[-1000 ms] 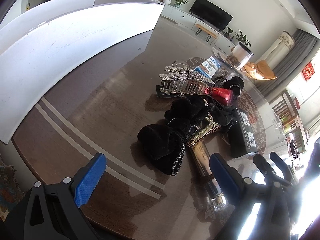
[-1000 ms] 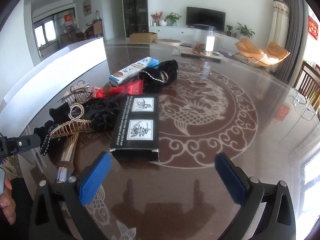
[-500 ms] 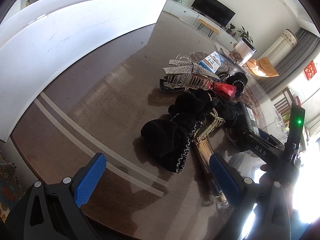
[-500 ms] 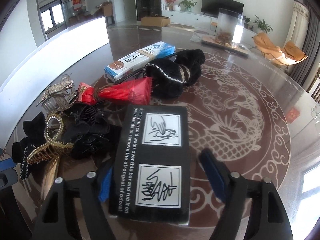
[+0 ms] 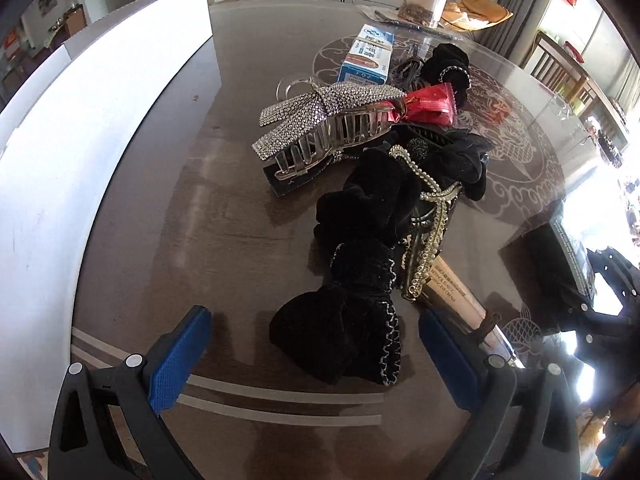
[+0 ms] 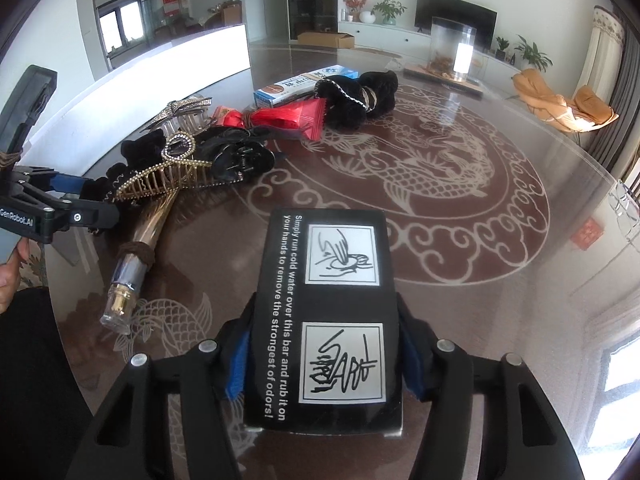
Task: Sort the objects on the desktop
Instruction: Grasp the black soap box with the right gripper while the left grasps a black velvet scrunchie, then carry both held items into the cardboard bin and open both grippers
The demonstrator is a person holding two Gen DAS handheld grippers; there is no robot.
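Large round dark table [image 6: 500, 240] with glossy top, pale dragon-and-fish motif inlaid across it; reflections of windows on the surface. White panel [image 5: 80, 128] stands along the table's far left edge. Back wall white, with a long low white cabinet [image 6: 400, 36] carrying a dark television [image 6: 456, 14], potted plants [image 6: 388, 10] and a flower vase. Cardboard box [image 6: 326, 39] on the floor before it. Orange lounge chair [image 6: 564, 100] at right, grey curtain [image 6: 624, 92] beside it. Windows [image 6: 120, 28] at rear left; strong daylight from the right.
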